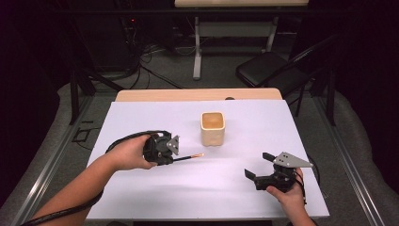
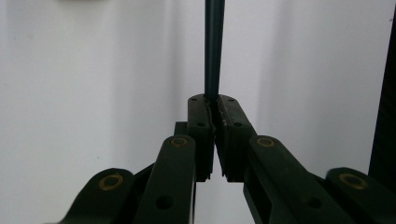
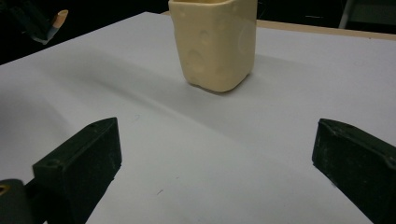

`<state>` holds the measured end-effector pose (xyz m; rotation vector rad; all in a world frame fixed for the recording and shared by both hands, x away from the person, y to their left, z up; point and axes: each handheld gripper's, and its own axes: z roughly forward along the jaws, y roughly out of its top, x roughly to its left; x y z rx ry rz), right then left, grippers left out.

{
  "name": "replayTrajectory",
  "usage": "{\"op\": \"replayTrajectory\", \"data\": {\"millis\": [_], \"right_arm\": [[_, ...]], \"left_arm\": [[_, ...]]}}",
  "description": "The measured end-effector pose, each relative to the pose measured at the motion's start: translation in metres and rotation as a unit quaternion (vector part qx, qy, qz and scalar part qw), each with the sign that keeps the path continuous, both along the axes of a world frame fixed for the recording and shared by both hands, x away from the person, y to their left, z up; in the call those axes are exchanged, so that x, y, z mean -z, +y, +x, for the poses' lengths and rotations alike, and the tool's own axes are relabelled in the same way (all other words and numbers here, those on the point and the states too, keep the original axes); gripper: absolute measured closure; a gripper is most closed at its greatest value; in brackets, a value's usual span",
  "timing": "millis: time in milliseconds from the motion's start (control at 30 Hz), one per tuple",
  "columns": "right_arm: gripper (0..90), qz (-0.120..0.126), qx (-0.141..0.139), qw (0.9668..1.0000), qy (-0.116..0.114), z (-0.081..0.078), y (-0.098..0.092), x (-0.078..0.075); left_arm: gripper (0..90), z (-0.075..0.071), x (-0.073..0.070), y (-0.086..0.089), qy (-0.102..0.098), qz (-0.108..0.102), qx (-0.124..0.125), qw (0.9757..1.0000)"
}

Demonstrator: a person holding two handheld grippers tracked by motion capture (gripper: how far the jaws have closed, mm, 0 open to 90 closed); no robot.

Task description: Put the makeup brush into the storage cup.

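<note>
The left tool (image 1: 176,149) clenches a pencil (image 1: 188,157), holding it level above the white surface (image 1: 141,188), near the cheese-patterned cup (image 1: 212,128). The right tool (image 1: 258,165) rests released, its jaws wide apart.

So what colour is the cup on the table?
Pale yellow cup with round dimples like cheese holes, best seen in the right gripper view.

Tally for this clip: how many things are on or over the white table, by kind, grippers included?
Cups: 1, the yellow cup
Pencils: 1, the pencil held in the left gripper
Grippers: 2, the left one and the right gripper, jaws open
Total: 4
</note>
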<state>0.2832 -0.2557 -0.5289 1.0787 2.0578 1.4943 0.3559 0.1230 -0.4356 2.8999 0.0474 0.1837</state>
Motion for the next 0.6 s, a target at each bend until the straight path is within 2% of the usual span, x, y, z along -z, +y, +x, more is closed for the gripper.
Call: {"op": "replayTrajectory", "data": {"millis": [167, 333, 467, 600], "right_arm": [[1.1, 0.000, 0.000, 1.0000, 0.000, 0.000, 0.000, 0.000], [1.1, 0.000, 0.000, 1.0000, 0.000, 0.000, 0.000, 0.000], [1.1, 0.000, 0.000, 1.0000, -0.001, 0.000, 0.000, 0.000], [1.1, 0.000, 0.000, 1.0000, -0.001, 0.000, 0.000, 0.000]], "left_arm": [[84.7, 0.001, -0.004, 0.003, -0.001, -0.015, 0.000, 0.9999], [84.8, 0.001, -0.007, 0.007, 0.001, -0.042, -0.008, 0.9991], [84.7, 0.002, -0.010, 0.011, 0.002, -0.066, -0.011, 0.9977], [84.7, 0.001, -0.011, 0.016, 0.007, -0.098, -0.023, 0.9949]]}}
